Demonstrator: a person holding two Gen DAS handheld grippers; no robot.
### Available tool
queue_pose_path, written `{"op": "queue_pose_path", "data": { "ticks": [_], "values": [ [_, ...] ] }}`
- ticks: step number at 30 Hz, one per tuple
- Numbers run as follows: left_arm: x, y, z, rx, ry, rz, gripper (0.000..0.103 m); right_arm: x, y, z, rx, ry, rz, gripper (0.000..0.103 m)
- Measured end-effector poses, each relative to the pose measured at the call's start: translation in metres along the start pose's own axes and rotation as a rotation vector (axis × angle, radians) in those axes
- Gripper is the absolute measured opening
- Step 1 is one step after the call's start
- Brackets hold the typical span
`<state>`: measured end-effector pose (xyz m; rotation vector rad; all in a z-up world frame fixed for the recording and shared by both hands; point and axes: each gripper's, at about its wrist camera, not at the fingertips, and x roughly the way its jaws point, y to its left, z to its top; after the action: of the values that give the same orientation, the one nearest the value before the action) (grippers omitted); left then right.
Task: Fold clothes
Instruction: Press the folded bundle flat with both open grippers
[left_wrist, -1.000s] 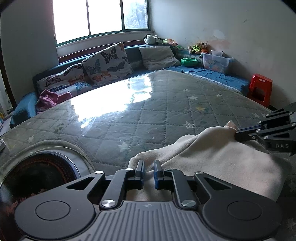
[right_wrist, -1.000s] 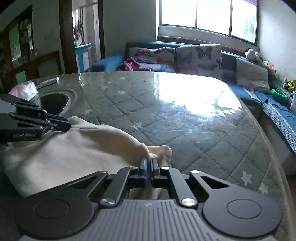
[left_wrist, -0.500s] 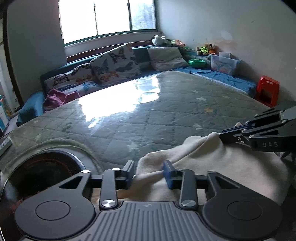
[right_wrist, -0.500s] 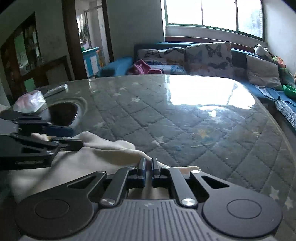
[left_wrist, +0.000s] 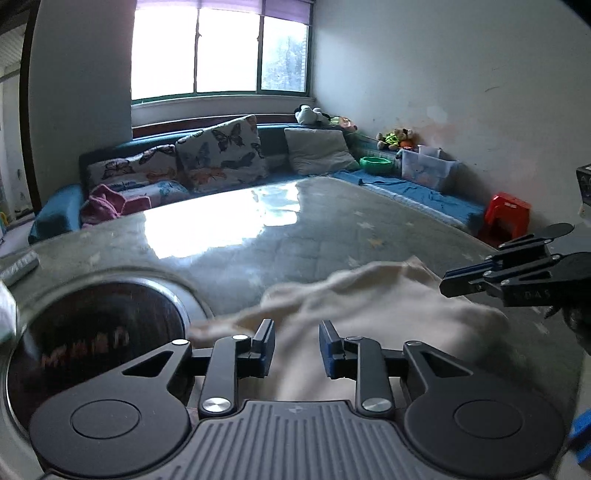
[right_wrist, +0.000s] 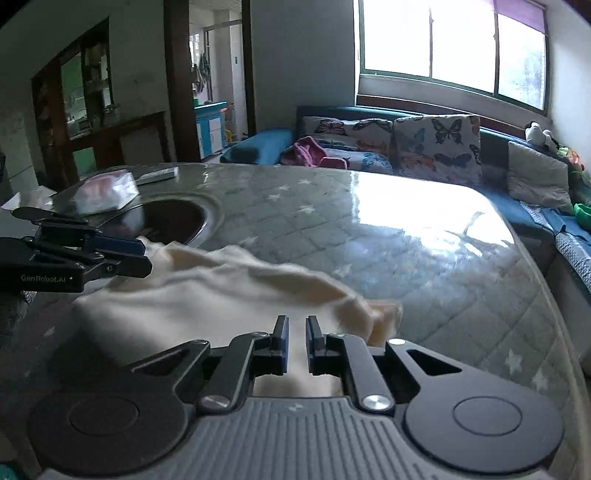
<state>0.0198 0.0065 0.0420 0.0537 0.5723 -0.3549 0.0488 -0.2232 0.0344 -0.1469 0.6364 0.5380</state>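
A cream garment (left_wrist: 373, 306) lies bunched on the glass-topped table, also seen in the right wrist view (right_wrist: 207, 299). My left gripper (left_wrist: 296, 349) is open and hangs over the garment's near edge with nothing between its fingers. It shows from the side in the right wrist view (right_wrist: 146, 256). My right gripper (right_wrist: 296, 345) is open by a narrow gap, above the cloth, holding nothing. It shows at the right in the left wrist view (left_wrist: 445, 282), beside the garment's far corner.
The table (right_wrist: 424, 258) has a quilted star-pattern cover under glass and a round dark inset (left_wrist: 92, 328) at its left. A tissue pack (right_wrist: 105, 192) and a remote (right_wrist: 157, 173) lie beyond the inset. A sofa with cushions (left_wrist: 218, 155) runs behind; a red stool (left_wrist: 508, 216) stands right.
Both grippers opened and let go of the garment. They lifted and drew back, and the cloth dropped onto the table in a looser heap.
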Motion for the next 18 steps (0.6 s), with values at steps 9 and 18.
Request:
{"op": "queue_pose_path", "data": {
  "ticks": [9,18],
  "values": [
    [0.008,0.031,-0.022,-0.095,0.067,0.104,0.024,0.000,-0.003,-0.030,0.043,0.029,-0.032,0.009],
    [0.000,0.027,-0.002,-0.091,0.003,0.081,0.021,0.000,-0.004,-0.015,0.027,0.003,-0.031,0.010]
  ]
}}
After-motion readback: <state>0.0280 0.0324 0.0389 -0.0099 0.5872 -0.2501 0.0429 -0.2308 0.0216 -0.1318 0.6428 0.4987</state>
